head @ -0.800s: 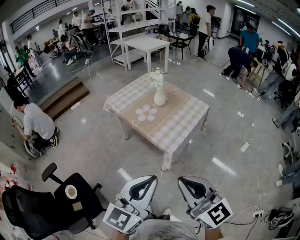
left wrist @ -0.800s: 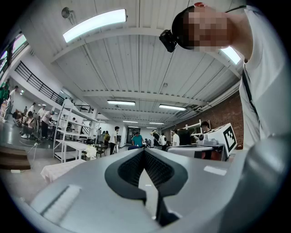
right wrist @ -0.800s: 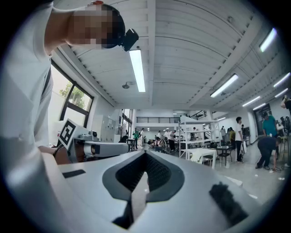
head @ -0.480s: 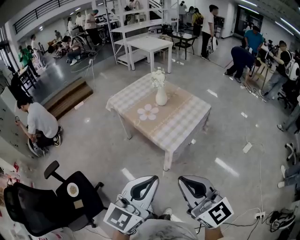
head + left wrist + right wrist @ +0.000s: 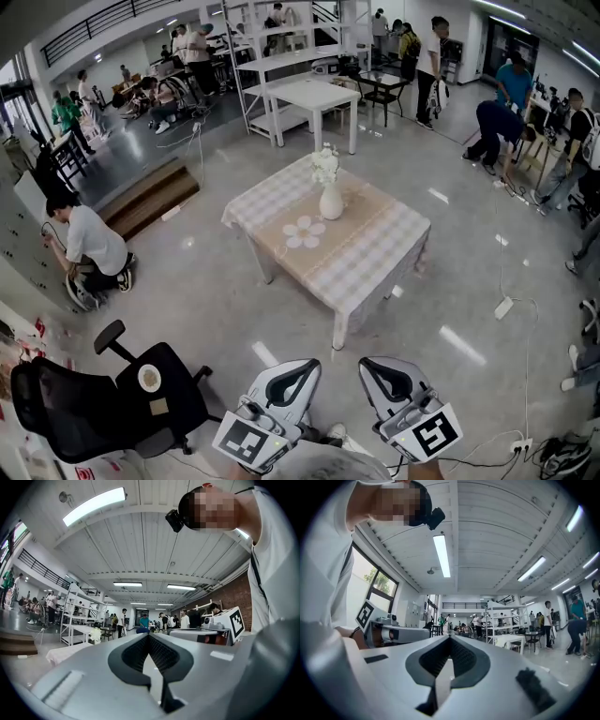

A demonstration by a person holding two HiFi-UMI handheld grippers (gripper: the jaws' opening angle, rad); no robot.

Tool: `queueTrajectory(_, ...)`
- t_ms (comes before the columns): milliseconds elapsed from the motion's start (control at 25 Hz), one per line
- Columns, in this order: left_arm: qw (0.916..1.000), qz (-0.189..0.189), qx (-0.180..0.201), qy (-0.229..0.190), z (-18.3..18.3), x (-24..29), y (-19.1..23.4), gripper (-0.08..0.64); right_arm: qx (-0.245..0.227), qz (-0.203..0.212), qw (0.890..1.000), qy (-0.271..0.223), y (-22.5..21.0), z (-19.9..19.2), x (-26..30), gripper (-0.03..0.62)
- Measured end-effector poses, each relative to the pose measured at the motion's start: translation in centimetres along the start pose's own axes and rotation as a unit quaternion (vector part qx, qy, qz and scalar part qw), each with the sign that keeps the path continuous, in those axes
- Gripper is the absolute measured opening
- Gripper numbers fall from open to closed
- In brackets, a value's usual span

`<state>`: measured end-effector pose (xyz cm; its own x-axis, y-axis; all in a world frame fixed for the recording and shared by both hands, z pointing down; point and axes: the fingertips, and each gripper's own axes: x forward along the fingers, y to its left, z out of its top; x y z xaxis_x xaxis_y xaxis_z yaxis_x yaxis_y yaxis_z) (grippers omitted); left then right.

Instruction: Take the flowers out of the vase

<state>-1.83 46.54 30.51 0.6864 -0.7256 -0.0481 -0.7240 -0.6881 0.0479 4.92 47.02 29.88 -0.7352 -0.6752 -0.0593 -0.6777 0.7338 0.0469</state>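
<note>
Fingers (image 5: 161, 656) together, empty, on left gripper (image 5: 307, 364) and right gripper (image 5: 366, 362) — both level.

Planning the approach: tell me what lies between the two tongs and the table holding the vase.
Head view: nothing but shiny floor between left tongs, right tongs and the table with the vase.

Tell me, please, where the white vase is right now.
In the head view, the white vase stands upright toward the far corner of the checked table, just beyond the flower-shaped mat, with the flowers in it.
</note>
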Motion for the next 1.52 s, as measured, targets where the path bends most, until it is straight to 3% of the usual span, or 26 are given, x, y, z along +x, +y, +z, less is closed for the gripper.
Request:
queueTrajectory(280,1.0,0.001,-0.001,0.002,-0.6,1.8,2.0,0.008,0.001,-0.007,1.0,0.005,-2.0,-0.7,1.7,0.015)
queueTrajectory(480,1.0,-0.004,-0.005,-0.006,-0.5,3.6,5.1,0.008,-0.005,-0.014,1.0,0.018,-3.6,-1.1,4.8,0.015)
queueTrajectory(640,0.9995,-0.015,-0.023,0.015,-1.2,5.1,7.6,0.008,-0.011,-0.025,0.999,0.02,-5.1,-1.8,7.4,0.015)
queueTrajectory(1080,0.999,-0.035,-0.022,0.015,-1.0,7.4,15.9,0.008,-0.019,-0.058,0.997,0.041,-7.4,-2.8,14.8,0.015)
queueTrajectory(1520,0.9987,-0.039,-0.021,0.024,-1.8,11.6,20.1,0.008,-0.018,-0.052,0.998,0.039,-11.8,-3.5,19.6,0.015)
